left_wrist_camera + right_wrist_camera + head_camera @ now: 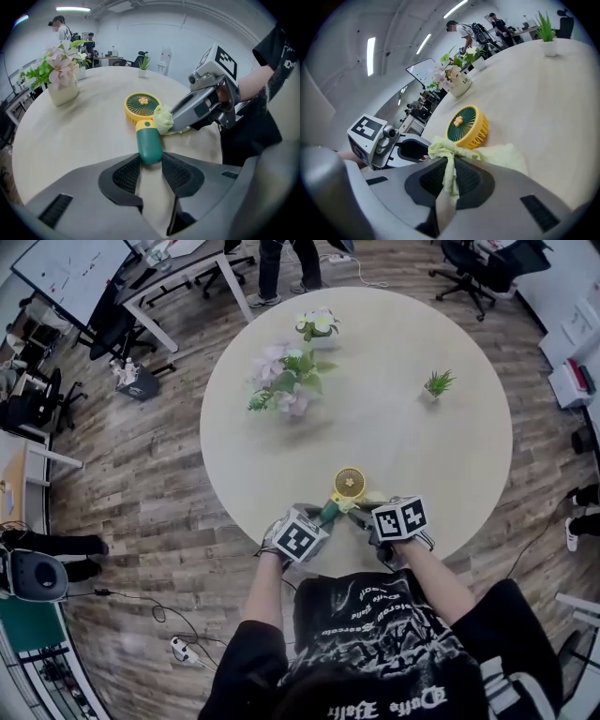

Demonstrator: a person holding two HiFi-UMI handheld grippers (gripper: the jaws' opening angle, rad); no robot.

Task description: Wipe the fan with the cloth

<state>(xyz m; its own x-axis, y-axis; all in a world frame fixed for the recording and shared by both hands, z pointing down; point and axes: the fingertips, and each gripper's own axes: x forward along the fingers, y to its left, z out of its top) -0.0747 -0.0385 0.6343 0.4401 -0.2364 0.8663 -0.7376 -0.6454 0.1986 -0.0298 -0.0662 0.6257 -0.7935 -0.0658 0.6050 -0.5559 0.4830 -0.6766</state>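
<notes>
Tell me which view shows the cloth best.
Right gripper view: the cloth fills the foreground, pinched by the right tool and bunched against the fan. Left gripper view shows only a wad beside the fan; head view, just a speck.

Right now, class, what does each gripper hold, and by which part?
Left gripper grips the fan by its green handle; right gripper pinches a bunched fold of the cloth.

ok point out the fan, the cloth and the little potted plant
fan point(142, 104): left gripper view, centre of its yellow-rimmed grille
cloth point(502, 157): right gripper view, loose part beside the fan
little potted plant point(438, 382): head view, its green leaves
</notes>
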